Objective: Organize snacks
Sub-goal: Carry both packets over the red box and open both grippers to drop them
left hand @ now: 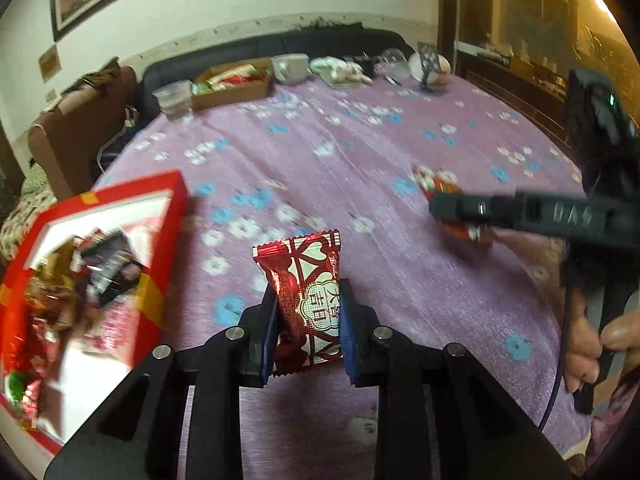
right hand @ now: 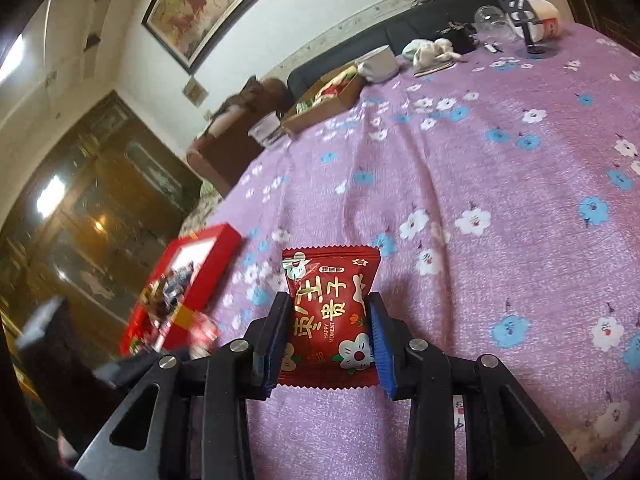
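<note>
Here the left gripper (left hand: 308,330) is clamped across the middle of a red heart-patterned snack packet (left hand: 306,300), with the red snack box (left hand: 92,280) just to its left on the purple flowered cloth (left hand: 340,160). The right gripper (right hand: 326,336) pinches a red flower-printed packet (right hand: 332,316) the same way, the box lying further left. Both packets look light, crinkly and slippery, probably crushable, so a gentle hold across the padded middle suits them better than the thin crimped ends.

You've got a glossy foil packet (left hand: 308,300) between matt black plastic fingers (left hand: 269,320). Under you, the purple cloth (left hand: 360,152) looks rough and woven; that red box (left hand: 160,216) shines like coated card.
</note>
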`<act>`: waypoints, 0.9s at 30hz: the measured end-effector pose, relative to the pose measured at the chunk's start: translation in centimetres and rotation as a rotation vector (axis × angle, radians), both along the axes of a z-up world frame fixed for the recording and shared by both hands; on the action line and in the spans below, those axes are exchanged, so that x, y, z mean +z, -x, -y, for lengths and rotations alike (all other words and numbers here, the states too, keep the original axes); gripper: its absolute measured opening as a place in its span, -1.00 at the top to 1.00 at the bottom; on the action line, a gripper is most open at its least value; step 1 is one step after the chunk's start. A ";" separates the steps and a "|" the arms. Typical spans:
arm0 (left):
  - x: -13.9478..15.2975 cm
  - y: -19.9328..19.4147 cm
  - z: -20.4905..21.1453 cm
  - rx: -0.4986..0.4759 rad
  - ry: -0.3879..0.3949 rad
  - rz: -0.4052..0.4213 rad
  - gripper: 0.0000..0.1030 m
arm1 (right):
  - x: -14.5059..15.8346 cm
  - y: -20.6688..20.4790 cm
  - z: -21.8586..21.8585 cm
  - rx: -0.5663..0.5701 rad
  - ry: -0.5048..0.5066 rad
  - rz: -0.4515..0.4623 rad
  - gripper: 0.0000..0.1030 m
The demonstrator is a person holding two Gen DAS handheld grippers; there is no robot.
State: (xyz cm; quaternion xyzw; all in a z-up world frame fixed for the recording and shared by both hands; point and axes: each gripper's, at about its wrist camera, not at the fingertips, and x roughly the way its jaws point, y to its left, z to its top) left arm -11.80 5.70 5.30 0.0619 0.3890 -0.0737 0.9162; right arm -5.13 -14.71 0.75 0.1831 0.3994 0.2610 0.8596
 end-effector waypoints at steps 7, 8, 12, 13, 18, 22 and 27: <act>2.0 0.7 -1.1 0.030 -0.015 0.083 0.54 | 0.3 0.5 -0.2 0.011 0.001 0.025 0.25; 2.2 0.8 -1.1 0.030 -0.015 0.089 0.54 | 0.2 0.4 -0.2 0.011 0.000 0.023 0.25; 3.1 1.2 -1.2 0.035 -0.017 0.117 0.54 | 0.2 0.5 0.1 0.009 0.001 0.020 0.25; 3.2 1.2 -1.2 0.036 -0.014 0.120 0.54 | 0.2 0.5 0.1 0.008 0.002 0.020 0.25; 3.6 1.5 -1.4 0.042 -0.005 0.128 0.53 | 0.2 0.7 0.1 0.004 0.004 0.026 0.25; 3.8 1.7 -1.5 0.042 0.000 0.131 0.53 | 0.3 0.6 0.2 0.004 0.005 0.024 0.25; 4.2 2.1 -2.0 0.049 0.010 0.139 0.53 | 0.7 0.9 0.0 0.003 0.018 0.046 0.25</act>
